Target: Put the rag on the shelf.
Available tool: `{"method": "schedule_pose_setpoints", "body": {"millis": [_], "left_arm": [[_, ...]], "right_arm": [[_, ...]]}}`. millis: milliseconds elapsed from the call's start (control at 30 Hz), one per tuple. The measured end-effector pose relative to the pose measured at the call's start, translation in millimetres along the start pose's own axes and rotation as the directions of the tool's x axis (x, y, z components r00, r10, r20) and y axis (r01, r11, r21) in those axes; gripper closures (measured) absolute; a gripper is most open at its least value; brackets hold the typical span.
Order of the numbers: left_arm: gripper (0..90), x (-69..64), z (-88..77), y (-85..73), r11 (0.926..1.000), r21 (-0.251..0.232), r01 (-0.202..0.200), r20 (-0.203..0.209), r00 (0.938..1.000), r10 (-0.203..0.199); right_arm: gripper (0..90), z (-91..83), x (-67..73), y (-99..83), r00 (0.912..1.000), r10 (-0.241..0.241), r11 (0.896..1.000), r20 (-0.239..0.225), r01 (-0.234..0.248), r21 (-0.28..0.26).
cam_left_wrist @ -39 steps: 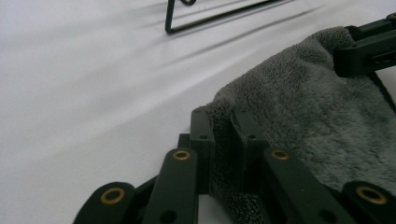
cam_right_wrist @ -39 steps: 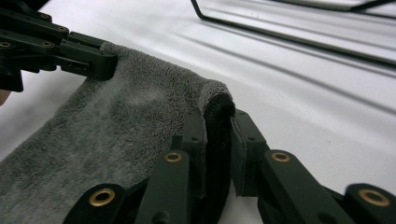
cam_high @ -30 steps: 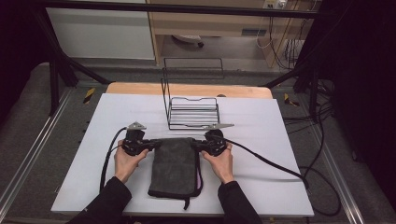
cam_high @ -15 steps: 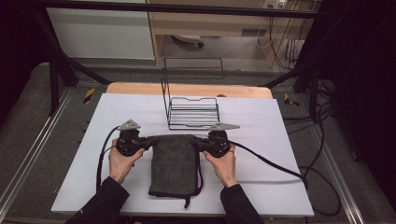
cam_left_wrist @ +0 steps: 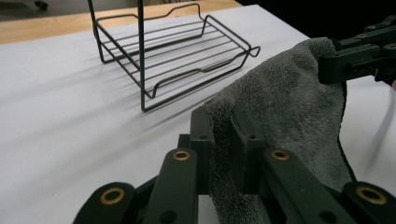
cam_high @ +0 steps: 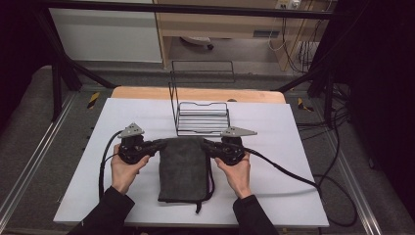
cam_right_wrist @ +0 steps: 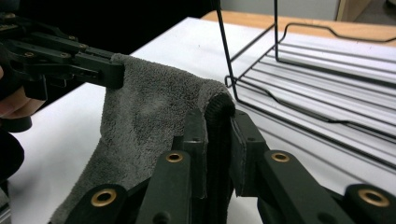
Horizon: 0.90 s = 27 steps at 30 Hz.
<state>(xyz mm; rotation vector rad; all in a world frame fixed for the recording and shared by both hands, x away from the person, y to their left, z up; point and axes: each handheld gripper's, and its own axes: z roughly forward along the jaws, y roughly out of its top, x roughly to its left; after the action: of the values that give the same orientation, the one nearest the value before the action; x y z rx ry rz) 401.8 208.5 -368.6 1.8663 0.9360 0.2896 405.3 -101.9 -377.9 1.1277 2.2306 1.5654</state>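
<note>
Grey towel lies on the white bench, centre-front, long axis running 12 to 6 o'clock. Fabric dark grey, plush short pile, folded to a narrow rectangle; a dark edging or cord trails off its near right edge toward 5 o'clock. Far end of towel lifted off the bench, held by both corners.

Left gripper at the towel's 10 o'clock corner; in left gripper view its jaws stand narrow, pinched on the towel's fold. Right gripper at the 2 o'clock corner; in right gripper view jaws narrow, clamping a rolled towel edge.

Black wire rack sits just beyond the towel at 12 o'clock, upright back frame, slatted base, apart from the cloth.
</note>
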Motion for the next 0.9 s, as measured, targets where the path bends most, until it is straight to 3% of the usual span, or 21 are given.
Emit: {"method": "schedule_pose_setpoints", "body": {"millis": [467,900], "left_arm": [[80.1,-13.6,-22.3,13.7,0.995,-0.095,-0.029,0.0,0.9996,0.029],[80.2,-24.4,-43.0,27.0,0.9807,-0.189,-0.05,-0.006,0.9987,0.05]], "right_arm": [[79.4,-23.5,17.9,19.6,0.9973,-0.074,0.994,0.007,0.074,-0.085],[79.5,-39.7,31.4,38.6,0.9915,-0.129,0.977,0.015,0.13,-0.167]]}}
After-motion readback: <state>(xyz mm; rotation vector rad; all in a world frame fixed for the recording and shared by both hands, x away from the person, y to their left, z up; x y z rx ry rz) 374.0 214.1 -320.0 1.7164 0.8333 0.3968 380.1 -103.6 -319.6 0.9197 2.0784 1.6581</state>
